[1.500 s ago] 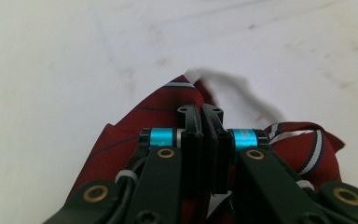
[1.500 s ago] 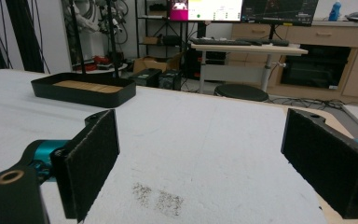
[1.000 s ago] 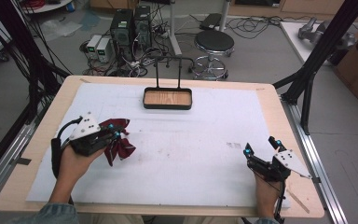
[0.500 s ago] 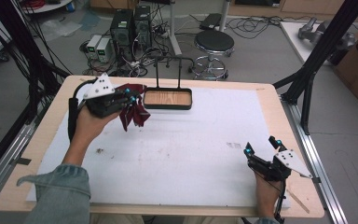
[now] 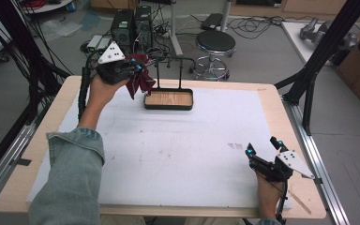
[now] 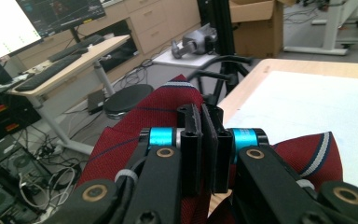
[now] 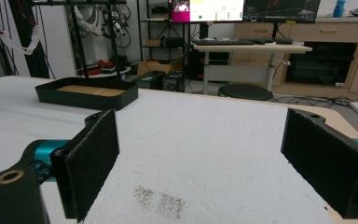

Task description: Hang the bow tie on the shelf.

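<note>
On the table's [image 5: 267, 101] far-left corner our left gripper [image 5: 133, 71] is clamped on a tie [image 5: 140, 82], apparently for hanging on the rack [image 5: 178, 61] next; our right gripper [image 5: 262, 151] rests wide open and empty.

The worktop [image 5: 281, 101] has a pale wood rim, and a matt white sheet [image 5: 178, 150] with a slightly rough grain covers most of it. The tray [image 5: 168, 99] has dull black walls and a floor of light wood. The necktie [image 6: 140, 121] is woven red cloth with thin stripes. Both the left hand-held gripper [image 6: 204, 135] and the right hand-held gripper [image 7: 209, 158] look like black plastic with glossy blue metal collars; the right one's pads [image 7: 93, 154] are coarse and fuzzy. The person's sleeve [image 5: 68, 178] is faded denim.
</note>
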A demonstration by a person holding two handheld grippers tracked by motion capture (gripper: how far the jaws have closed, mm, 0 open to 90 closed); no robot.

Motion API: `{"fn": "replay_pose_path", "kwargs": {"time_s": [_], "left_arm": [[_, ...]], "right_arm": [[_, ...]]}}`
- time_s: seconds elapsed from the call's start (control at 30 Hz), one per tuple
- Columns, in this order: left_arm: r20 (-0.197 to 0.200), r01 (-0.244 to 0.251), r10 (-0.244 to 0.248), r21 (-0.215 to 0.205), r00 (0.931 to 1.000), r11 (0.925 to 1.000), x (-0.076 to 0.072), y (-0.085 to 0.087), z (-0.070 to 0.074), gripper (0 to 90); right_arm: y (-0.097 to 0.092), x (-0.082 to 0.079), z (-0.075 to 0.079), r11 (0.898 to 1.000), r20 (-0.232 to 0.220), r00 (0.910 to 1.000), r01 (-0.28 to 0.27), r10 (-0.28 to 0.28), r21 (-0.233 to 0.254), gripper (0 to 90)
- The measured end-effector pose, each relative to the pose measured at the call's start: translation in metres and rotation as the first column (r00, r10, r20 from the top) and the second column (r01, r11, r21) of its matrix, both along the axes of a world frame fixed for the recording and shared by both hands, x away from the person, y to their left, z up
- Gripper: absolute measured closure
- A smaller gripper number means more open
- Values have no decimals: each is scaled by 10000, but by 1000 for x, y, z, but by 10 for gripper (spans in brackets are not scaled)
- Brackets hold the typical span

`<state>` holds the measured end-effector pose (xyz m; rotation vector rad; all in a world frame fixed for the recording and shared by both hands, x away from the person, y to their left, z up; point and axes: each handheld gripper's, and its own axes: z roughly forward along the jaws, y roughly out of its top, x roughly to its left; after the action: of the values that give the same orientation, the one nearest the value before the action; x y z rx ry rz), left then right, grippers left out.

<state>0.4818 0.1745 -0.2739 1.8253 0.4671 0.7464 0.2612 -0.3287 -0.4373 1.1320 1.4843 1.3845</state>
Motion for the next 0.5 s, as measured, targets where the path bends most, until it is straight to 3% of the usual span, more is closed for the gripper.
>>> {"fn": "replay_pose_path", "kwargs": {"time_s": [0.23,0.37,0.43,0.47,0.5], "left_arm": [[21,-419,419,60,9991,9991,21,0,-3,855],[-247,-613,618,178,9978,9980,32,1,-6,855],[-247,-460,454,-227,9987,9987,35,3,-6,855],[-180,-639,640,44,9978,9979,37,2,-5,855],[-180,-639,640,44,9978,9979,37,2,-5,855]], "right_arm": [[0,1,0,10000,15,10000,-46,46,35,103],[0,1,0,10000,-9,10000,-61,61,42,103],[0,1,0,10000,-47,10000,-73,73,40,103],[0,1,0,10000,-19,10000,-92,92,-20,103],[0,1,0,10000,-19,10000,-92,92,-20,103]]}}
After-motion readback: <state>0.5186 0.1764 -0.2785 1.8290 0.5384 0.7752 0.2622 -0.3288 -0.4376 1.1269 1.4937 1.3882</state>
